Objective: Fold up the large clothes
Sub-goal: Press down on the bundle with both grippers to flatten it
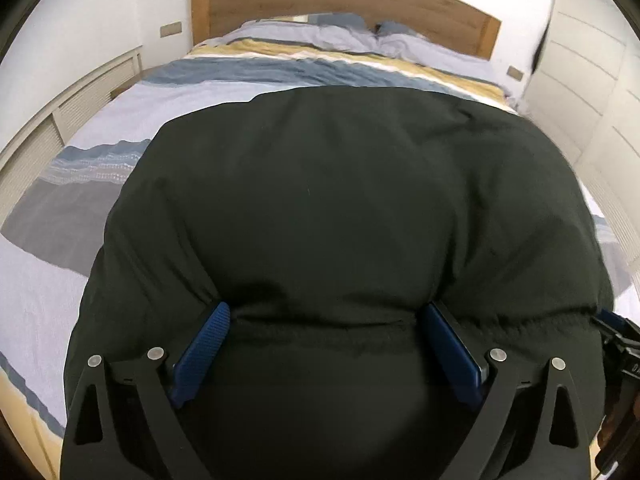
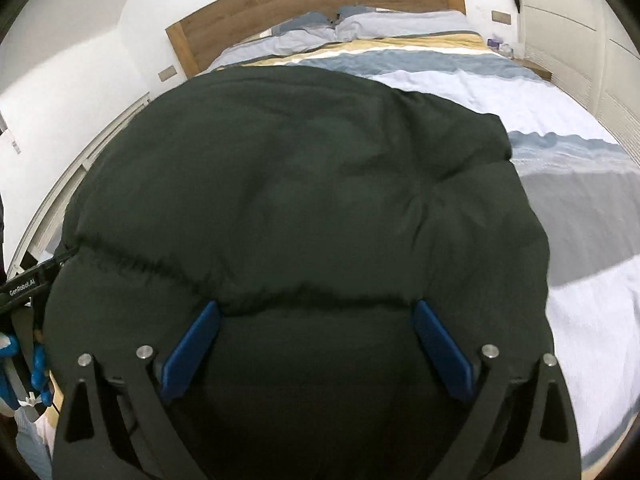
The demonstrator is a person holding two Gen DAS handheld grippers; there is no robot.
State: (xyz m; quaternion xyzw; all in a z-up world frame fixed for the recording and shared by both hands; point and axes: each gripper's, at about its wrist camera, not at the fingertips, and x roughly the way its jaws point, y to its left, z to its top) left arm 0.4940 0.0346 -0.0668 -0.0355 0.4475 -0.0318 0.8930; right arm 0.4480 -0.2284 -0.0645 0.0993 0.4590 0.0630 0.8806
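A big puffy black jacket (image 1: 340, 200) lies spread on the bed and fills most of both views (image 2: 280, 180). My left gripper (image 1: 325, 314) is open wide over the jacket's near part. Its blue pads (image 1: 208, 336) stand on either side of a stitched seam, with the padded cloth bulging between them and no squeeze showing. My right gripper (image 2: 316, 308) is also open wide over the same seam line further right, its blue pads (image 2: 436, 340) far apart with cloth between them. The near hem is hidden under both tools.
The bed (image 1: 48, 300) has a striped blue, grey and yellow cover (image 2: 580, 280), pillows and a wooden headboard (image 1: 320, 0) at the far end. White louvred cabinets (image 1: 60, 112) and a white wardrobe (image 2: 580, 40) flank it. Part of the other tool's black body (image 2: 24, 284) shows at the left edge.
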